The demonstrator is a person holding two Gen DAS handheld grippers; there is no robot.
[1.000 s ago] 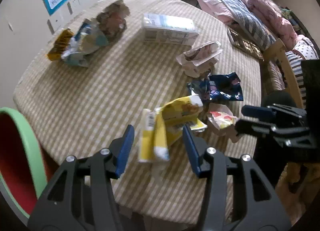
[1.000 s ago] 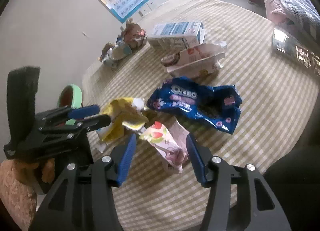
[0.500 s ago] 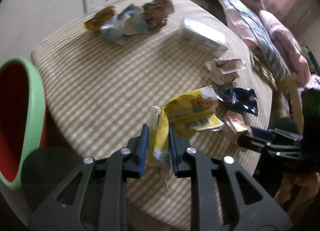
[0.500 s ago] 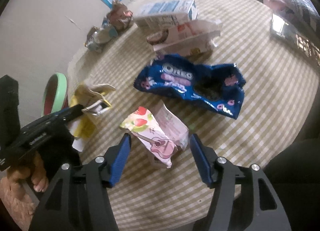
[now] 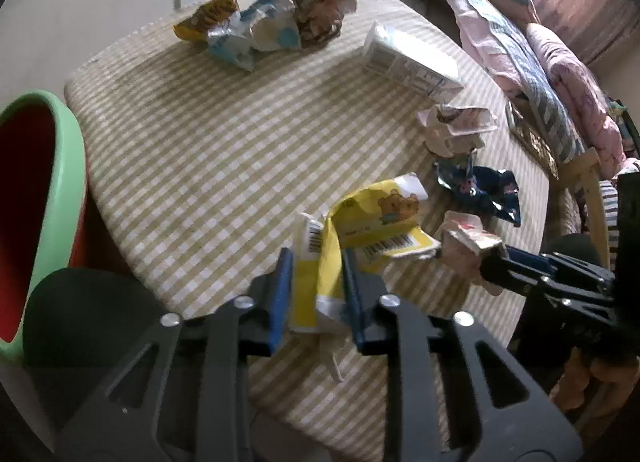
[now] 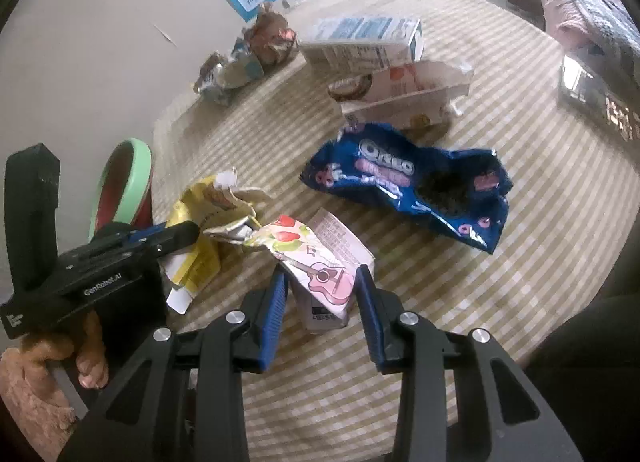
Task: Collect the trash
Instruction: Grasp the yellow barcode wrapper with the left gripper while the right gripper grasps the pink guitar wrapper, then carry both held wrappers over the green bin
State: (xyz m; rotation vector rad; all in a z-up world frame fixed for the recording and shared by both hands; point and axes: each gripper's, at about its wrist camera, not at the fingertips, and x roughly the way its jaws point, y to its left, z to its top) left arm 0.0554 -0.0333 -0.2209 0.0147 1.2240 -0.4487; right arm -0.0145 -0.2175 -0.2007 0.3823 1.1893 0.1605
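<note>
Left gripper clamped on yellow wrapper, near table edge beside green-rimmed bin. Right gripper jaws closing around pink guitar-print carton, pads at its sides; contact unclear. Blue Oreo wrapper lies just beyond, untouched.

Wrappers on table, bin perhaps beside

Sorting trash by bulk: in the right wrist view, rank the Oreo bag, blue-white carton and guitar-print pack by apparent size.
1. Oreo bag
2. Blue-white carton, though farther away, so unsure
3. Guitar-print pack, nearest the camera
</note>
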